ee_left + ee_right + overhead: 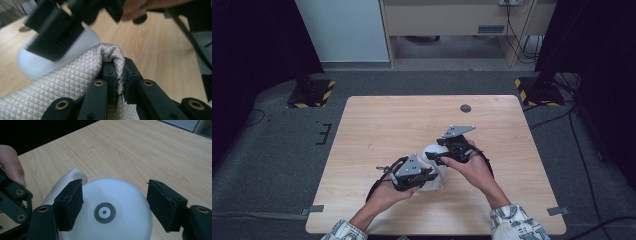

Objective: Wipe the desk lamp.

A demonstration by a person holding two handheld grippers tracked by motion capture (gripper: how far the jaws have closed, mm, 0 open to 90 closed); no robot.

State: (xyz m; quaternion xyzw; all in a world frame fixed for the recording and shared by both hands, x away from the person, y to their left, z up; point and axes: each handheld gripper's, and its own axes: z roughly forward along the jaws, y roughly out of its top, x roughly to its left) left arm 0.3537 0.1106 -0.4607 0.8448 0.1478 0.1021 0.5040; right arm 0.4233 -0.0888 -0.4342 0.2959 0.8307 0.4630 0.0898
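Quilted beige fabric and a smooth white dome are what the two tools are working on, near the middle of the pale wood counter (377, 120). From the high view, the left gripper (428, 176) sits at the near left of the pair and the right gripper (436, 159) just beyond it, both meeting over the white dome (434, 150) and the quilted pouch (432, 184) beneath it. In the left gripper view, the fingers (109, 75) are nearly closed, pinching a raised fold of the pouch (75, 77) between them; the dome (40, 62) lies at the far left, half inside the fabric, with the other tool blurred above it. In the right gripper view, the fingers (70, 202) stand wide apart on either side of the dome (112, 212) without clearly touching it, so nothing is held; a white rope-like edge (72, 176) curls behind the left one. The dome looks glossy and rounded, with a small dark ring and sun-like mark on its top. I judge the step to be seating the dome in its pouch: the left should keep the fold taut and lifted, while the right closes gently on the widest part, since the slick curve could squirt free.
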